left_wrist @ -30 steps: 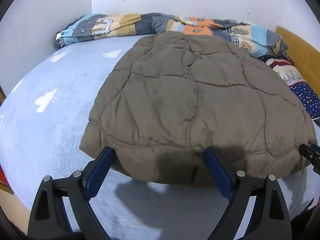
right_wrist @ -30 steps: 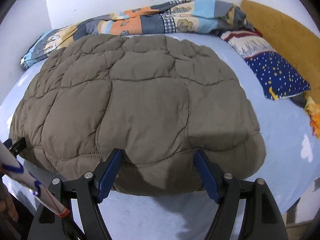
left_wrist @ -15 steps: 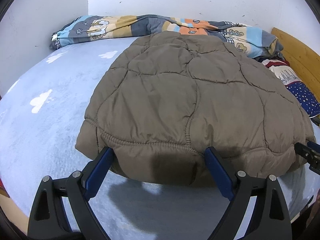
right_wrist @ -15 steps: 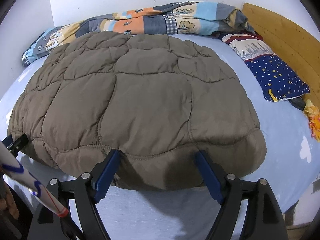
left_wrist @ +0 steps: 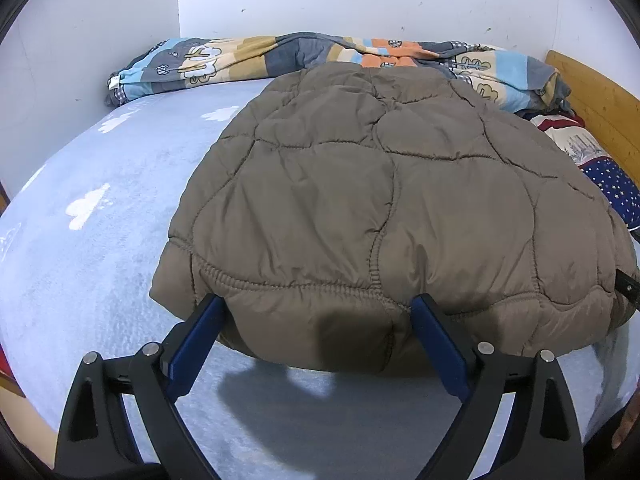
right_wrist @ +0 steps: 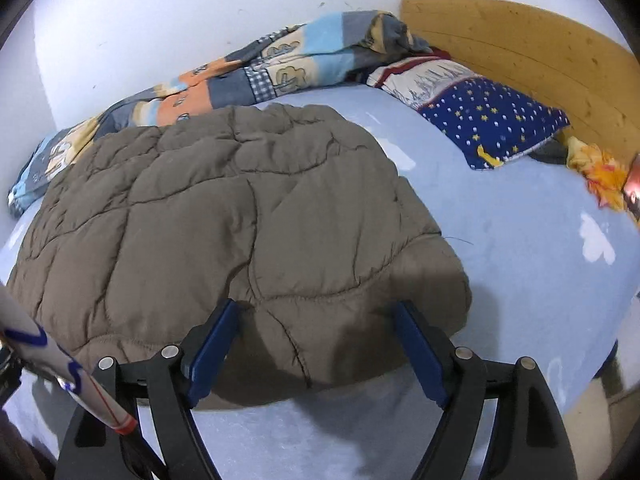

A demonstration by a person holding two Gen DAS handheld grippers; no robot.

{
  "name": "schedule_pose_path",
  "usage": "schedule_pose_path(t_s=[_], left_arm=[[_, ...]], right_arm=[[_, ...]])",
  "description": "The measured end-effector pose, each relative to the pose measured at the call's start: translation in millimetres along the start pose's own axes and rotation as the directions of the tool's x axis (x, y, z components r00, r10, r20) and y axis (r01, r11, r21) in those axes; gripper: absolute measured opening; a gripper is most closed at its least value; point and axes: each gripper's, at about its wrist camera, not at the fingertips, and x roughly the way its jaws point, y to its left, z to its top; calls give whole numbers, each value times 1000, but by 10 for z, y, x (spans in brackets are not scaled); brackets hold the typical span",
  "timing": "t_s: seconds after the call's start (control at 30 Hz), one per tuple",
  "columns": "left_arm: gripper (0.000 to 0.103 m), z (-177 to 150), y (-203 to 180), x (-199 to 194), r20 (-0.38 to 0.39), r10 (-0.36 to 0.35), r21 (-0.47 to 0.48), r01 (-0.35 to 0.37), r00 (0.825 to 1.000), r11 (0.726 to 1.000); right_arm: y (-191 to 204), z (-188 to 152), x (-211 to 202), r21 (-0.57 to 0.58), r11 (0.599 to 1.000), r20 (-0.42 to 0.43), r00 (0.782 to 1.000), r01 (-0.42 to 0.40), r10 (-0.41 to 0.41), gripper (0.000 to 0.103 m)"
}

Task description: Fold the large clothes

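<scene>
Blue bed [left_wrist: 100,264] | brown quilted jacket [left_wrist: 380,216] (no readable label) | both grippers' jaws wide, gripping nothing

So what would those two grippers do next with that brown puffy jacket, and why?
Probably close both on the near hem. The left gripper and right gripper are open, each straddling the near edge of the brown quilted jacket, which lies flat on the blue bed. Gripping there would let them fold it.

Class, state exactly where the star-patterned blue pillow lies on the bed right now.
In the right wrist view the blue pillow lies upper right, against the wooden headboard, right of the brown quilted jacket.
</scene>
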Motion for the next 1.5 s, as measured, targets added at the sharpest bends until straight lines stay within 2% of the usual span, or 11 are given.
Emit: schedule_pose_path(t_s=[0.17,0.27,0.37,0.47,0.6,0.83,1.0,1.13,1.27,1.37,1.5], left_arm=[[94,-15,-9,8,6,9,1,-9,1000,1000],[94,-28,-17,11,9,14,1,-14,1000,1000],[94,-33,-19,12,9,14,2,-14,1000,1000],[94,-32,-26,12,9,14,3,-14,1000,1000],[95,-31,-54,3,5,23,11,-23,1000,1000],[94,12,-52,-387,77,-32,5,32,997,999],[94,36,-139,-1128,224,-77,54,66,972,996],[94,146,-85,-1748,305,-109,29,105,946,994],[96,233,-72,-2315,391,-78,43,67,917,997],[96,223,-137,-2549,431,-18,58,-8,902,998],[96,185,-149,-2628,443,-2,74,-34,896,997]], right_arm=[[82,-17,-14,-7,1000,23,999,29,-28,90],[153,-15,-254,-40,998,138,990,40,-34,88],[362,-51,-396,-129,992,207,978,-9,35,88],[627,-150,-356,-227,973,178,981,-38,80,88],[799,-252,-83,-275,959,56,995,-68,87,88],[560,-199,-495,-159,979,120,982,-126,146,88],[505,-309,-1087,-127,985,160,978,-117,137,88],[392,-306,-1763,-104,984,237,957,-146,167,89],[391,-224,-2380,-116,981,335,923,-157,187,95],[418,-239,-2739,-133,979,415,888,-156,198,100],[509,-285,-2860,-157,978,443,875,-139,196,102]])
